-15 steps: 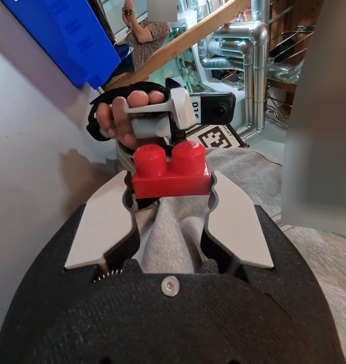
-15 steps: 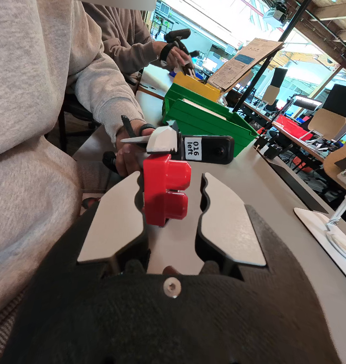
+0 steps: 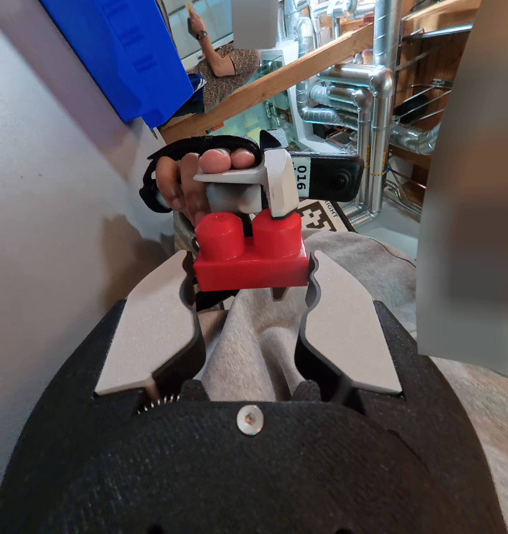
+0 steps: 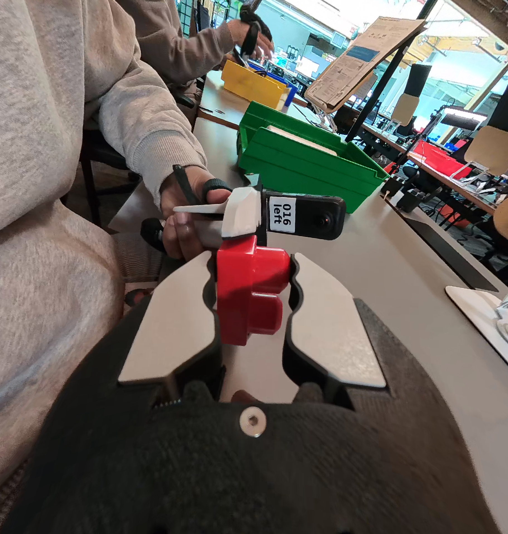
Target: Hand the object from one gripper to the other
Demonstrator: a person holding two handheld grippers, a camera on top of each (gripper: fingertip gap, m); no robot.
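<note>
A red toy brick (image 3: pixel 250 260) with two round studs sits between both grippers at the midpoint of a handover. The left gripper (image 3: pixel 250 271) has its jaws narrowed onto the brick's two short ends, both pads appearing to touch the base. The right gripper (image 4: pixel 251 284) closes across the other way, one pad against the brick's flat underside at 9 o'clock, the other against the tip of a stud at 3 o'clock; in the left wrist view, its white fingers (image 3: pixel 280 187) come down onto a stud from 12 o'clock. The brick looks like hollow hard plastic: light, stiff, glossy, and likely to slip if pinched on the rounded studs, so the flat base walls seem the surer place to grip. Beyond it, at 12 o'clock in the right wrist view, a hand (image 4: pixel 186 213) works the left gripper's handle. A green bin (image 4: pixel 302 161) stands on the grey table (image 4: pixel 391 260) at 1 o'clock.
</note>
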